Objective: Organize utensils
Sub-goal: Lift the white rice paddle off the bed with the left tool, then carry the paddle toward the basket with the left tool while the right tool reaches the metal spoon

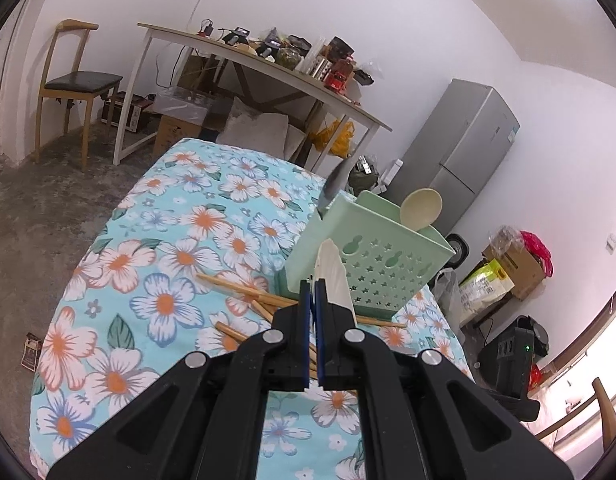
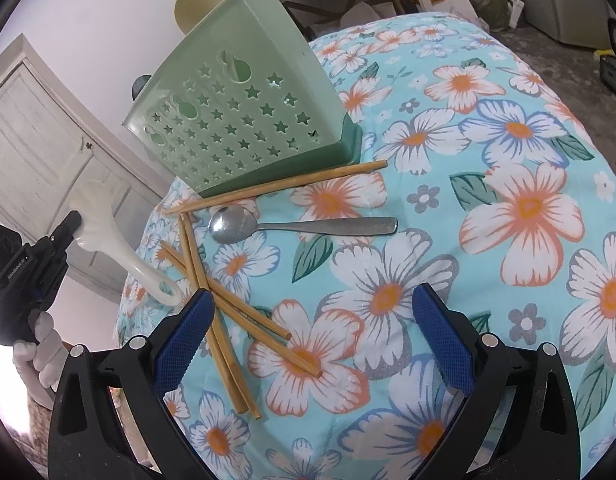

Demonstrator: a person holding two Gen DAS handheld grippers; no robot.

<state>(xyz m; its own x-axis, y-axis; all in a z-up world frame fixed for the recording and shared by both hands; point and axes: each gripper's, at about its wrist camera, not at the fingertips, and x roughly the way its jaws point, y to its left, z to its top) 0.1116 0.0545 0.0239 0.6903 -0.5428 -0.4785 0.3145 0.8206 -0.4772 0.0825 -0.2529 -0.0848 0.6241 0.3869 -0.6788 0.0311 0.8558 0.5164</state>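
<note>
A green perforated utensil holder (image 1: pixel 371 264) (image 2: pixel 244 108) stands on the floral cloth (image 1: pixel 168 248) (image 2: pixel 487 208). A cream spoon (image 1: pixel 421 206) and a grey utensil (image 1: pixel 335 180) stick out of it. My left gripper (image 1: pixel 312 286) is shut on a white rice paddle (image 1: pixel 331 276), held up just short of the holder; the paddle also shows in the right wrist view (image 2: pixel 108 236). My right gripper (image 2: pixel 311 328) is open and empty above several wooden chopsticks (image 2: pixel 228 320). A metal spoon (image 2: pixel 300 226) lies beside them, in front of the holder.
Behind the cloth-covered surface stand a cluttered white table (image 1: pixel 268 68), a wooden chair (image 1: pixel 76 80) and a grey fridge (image 1: pixel 463 148). Boxes and bags (image 1: pixel 507 268) sit on the floor at right. A white door (image 2: pixel 40 140) is at left.
</note>
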